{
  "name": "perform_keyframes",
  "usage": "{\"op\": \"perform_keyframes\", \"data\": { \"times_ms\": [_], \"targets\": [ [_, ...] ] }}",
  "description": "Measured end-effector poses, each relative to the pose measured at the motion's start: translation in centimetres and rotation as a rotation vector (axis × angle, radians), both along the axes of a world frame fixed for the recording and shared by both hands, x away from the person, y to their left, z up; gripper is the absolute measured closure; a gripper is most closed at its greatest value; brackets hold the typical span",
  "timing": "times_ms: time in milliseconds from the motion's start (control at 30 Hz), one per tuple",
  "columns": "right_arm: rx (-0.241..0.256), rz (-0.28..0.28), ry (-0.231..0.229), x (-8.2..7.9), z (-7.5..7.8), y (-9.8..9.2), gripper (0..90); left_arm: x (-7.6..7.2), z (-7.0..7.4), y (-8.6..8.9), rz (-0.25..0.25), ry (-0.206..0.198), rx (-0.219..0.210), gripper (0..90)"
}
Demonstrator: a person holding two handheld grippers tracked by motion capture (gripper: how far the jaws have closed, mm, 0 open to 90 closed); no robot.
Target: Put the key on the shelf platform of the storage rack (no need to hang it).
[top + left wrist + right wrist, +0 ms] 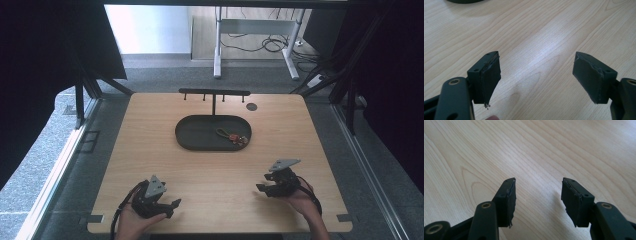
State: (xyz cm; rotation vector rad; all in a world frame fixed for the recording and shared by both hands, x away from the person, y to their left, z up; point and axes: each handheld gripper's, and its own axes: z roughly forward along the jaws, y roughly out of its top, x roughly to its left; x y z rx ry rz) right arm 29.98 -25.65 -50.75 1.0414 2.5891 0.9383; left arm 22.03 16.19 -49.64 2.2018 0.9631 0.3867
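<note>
A dark oval tray (pixel 192 137) lies at the middle of the wooden table (pixel 150 150), and a small keychain with a cord and red bits (pixel 233 137) rests in its right half. Behind the tray stands a black T-shaped rack with hooks (pixel 214 93). My left gripper (pixel 172 206) is held near the front left edge, open, with bare wood between its jaws (pixel 536 56). My right gripper (pixel 263 183) is at the front right, open as well, over bare wood (pixel 538 181). Both are well short of the tray.
A small dark round disc (pixel 251 106) sits at the table's back right. The tray's edge (pixel 464 1) peeks in at the top of the left gripper view. Beyond the table are grey floor, a white desk frame (pixel 218 47) and cables.
</note>
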Motion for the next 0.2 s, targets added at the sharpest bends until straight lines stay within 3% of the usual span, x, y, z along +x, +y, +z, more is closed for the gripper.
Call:
{"op": "perform_keyframes", "data": {
  "times_ms": [200],
  "targets": [
    [0.016,-0.031,-0.019,0.05,-0.18,-0.24,41.5,0.12,-0.05,-0.25,0.001,0.004,0.002,23.0]
  ]
}}
